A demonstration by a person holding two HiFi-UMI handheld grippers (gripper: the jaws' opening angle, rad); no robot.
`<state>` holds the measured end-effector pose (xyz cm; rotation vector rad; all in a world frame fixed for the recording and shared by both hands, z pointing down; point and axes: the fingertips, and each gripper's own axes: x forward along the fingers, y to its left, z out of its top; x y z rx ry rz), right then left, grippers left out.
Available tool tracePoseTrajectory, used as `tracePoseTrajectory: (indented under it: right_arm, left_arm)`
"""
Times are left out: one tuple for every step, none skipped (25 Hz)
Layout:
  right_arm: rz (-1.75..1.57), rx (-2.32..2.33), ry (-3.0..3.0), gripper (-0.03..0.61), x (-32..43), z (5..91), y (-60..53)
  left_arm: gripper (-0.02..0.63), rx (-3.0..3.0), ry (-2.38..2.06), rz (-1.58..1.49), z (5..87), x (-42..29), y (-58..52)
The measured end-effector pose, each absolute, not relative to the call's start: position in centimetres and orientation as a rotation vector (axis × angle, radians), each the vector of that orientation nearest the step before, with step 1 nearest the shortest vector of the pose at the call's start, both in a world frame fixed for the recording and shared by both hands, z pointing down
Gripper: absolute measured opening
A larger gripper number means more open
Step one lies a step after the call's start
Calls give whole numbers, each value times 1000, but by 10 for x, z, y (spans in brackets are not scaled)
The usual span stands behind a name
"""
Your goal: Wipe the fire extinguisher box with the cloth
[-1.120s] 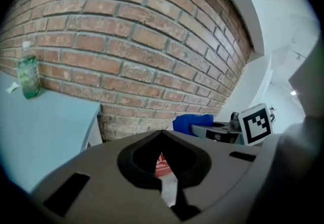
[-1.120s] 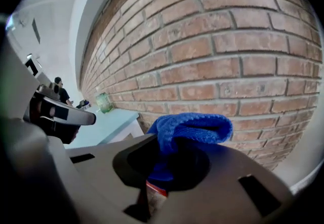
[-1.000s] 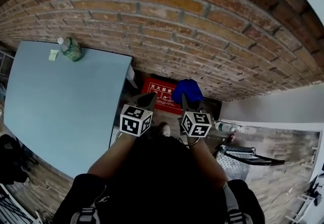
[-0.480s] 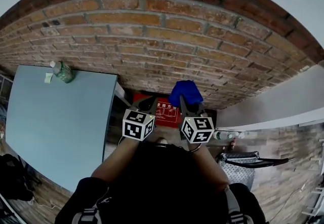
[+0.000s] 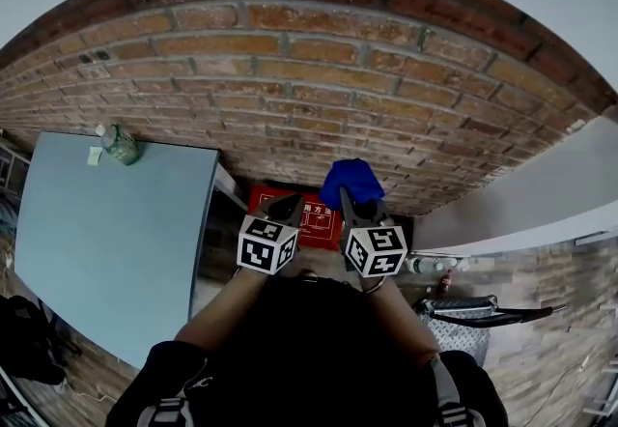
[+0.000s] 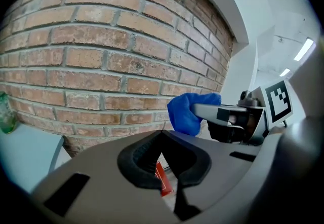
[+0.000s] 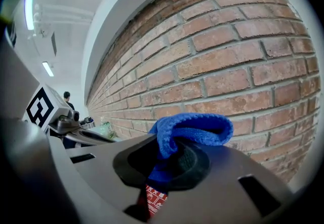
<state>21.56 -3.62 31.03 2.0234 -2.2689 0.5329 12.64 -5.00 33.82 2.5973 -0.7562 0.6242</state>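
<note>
The red fire extinguisher box [image 5: 294, 215] stands on the floor at the foot of the brick wall. It shows only as a sliver between the jaws in the left gripper view [image 6: 163, 183] and the right gripper view [image 7: 154, 198]. My right gripper [image 5: 350, 203] is shut on a bunched blue cloth [image 5: 352, 181], which sticks up past its jaws [image 7: 190, 132] above the box's right end. My left gripper [image 5: 283, 210] hangs beside it over the box, jaws shut with nothing in them [image 6: 162, 134]. The blue cloth [image 6: 188, 111] is just to its right.
A brick wall [image 5: 319, 97] fills the front. A pale blue table [image 5: 106, 232] stands at the left with a green bottle [image 5: 121, 145] on its far corner. A plastic bottle [image 5: 430, 266] and a metal frame [image 5: 468, 314] lie on the floor at the right.
The head view has tilted up the wall, so the box sits lower and smaller in it. Both grippers stay side by side over the box. The cloth stays in the right one.
</note>
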Motion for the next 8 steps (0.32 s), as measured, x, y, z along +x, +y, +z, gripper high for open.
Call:
tracePoseTrajectory:
  right_arm:
    - [541,2016,-2274,46,215,312,-35]
    - [546,2009,-2279,46,215,313,-34]
    - [547,2002,-2285,46,214,314,-34]
    - [545,1996,-2290,46,214,315,-34]
    - [543,1990,-2294,46,213,315,-33]
    - [540,1985,-2296,46,212,315,-32]
    - [538,1981,-2298,46,211,316,-31]
    - [536,1978,-2299,46,210,317,-29]
  left_arm:
    - [-3,2594,-764,626,339,126,-49]
    - [-3,2589,-774,627,340,124,-48]
    - [-3,2584,-783,628,340,123,-47]
    - [-3,2580,-791,629,341,122,-47]
    - [-3,2576,-796,631,342,121,-46]
    - [-3,2573,-800,633,342,120,-44]
    - [-3,2571,-801,635,343,119,-42]
    - [-3,2569,-803,637,344,118,-41]
